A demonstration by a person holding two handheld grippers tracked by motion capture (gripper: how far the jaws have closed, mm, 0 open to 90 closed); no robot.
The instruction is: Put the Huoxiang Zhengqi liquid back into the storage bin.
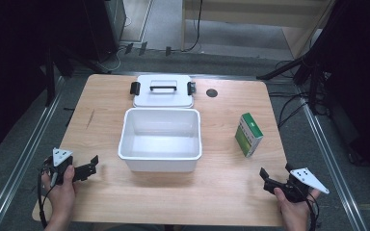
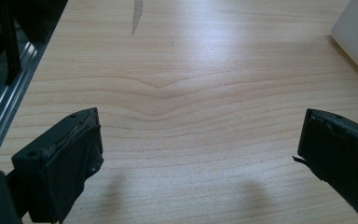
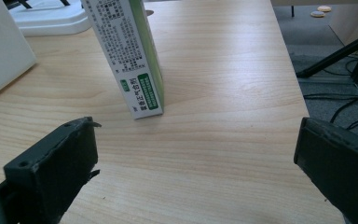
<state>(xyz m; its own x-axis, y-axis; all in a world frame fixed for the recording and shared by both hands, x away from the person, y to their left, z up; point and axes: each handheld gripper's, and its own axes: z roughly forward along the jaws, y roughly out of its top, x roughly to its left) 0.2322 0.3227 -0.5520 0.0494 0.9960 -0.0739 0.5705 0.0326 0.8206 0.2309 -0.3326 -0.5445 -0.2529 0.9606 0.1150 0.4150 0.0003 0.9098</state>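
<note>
The white bin (image 1: 160, 139) sits open at table centre, its lid (image 1: 163, 90) at twelve o'clock behind it. At three o'clock stands the green box (image 1: 249, 134), probably cardboard. Both the right gripper (image 1: 275, 176) and the left gripper (image 1: 87, 167) gape wide and empty; approach the box squarely across its narrow faces.

Table (image 1: 221, 192): pale wood with wavy brown grain lines; one dark streak at the left of the frame in the high view, and a small round black spot near the top edge.

Bin (image 1: 160, 153), centre of frame: plain white inside and out.

Lid (image 1: 163, 90), above the bin in the frame: white, with a black handle and two black clips at its sides.

Carton (image 1: 249, 134), right of centre: green and white; white side panel with dense black print and green label blocks.

Left hand-held gripper (image 1: 92, 165) and right hand-held gripper (image 1: 274, 173): black jaws, each carrying a light grey three-cornered plate with dark dots.

Floor around the table: grey, with black cables.
</note>
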